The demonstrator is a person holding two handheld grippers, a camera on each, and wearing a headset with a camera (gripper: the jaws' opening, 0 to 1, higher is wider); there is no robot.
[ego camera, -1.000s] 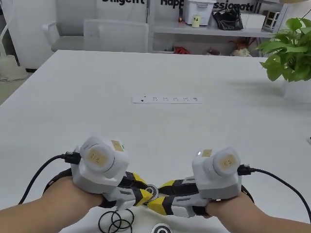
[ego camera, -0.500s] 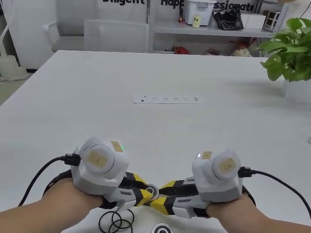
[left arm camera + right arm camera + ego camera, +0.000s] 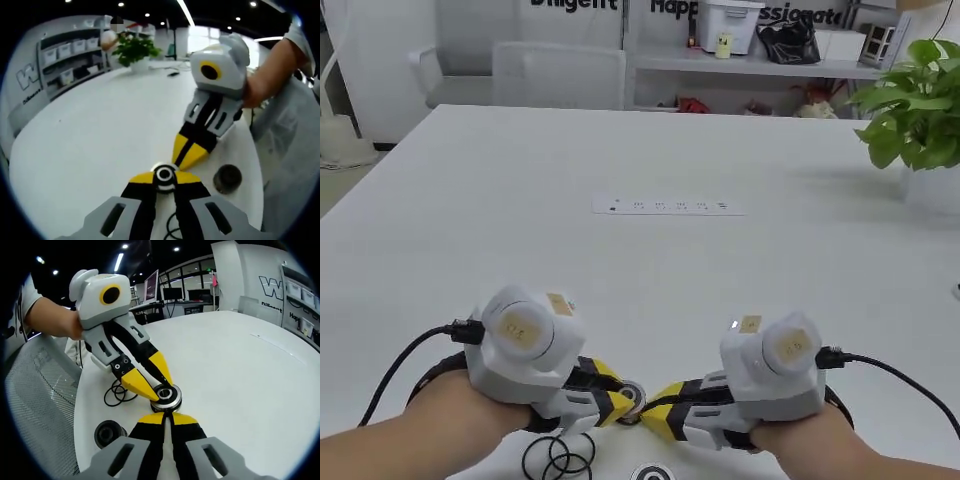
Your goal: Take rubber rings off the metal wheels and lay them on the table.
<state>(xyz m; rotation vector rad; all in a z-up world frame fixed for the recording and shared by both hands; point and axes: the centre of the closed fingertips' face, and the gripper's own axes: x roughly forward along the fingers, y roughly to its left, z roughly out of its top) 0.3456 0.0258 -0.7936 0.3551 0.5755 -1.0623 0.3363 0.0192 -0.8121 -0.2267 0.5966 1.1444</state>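
Metal wheel point(image 3: 166, 395) in left gripper point(image 3: 165, 180), thin rubber rings point(image 3: 560, 458)

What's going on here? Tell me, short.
A person works with two tools over a white table. The left hand-held gripper is clamped on a small silver metal wheel. The right hand-held gripper, jaws pinched together, has its tips at that wheel's rim; whether it grips a ring is unclear. Several thin black rubber rings already lie on the table beside a second, dark wheel.

2 wheels point(image 3: 166, 396) point(image 3: 110, 432), ~3 loose rings point(image 3: 560, 458)
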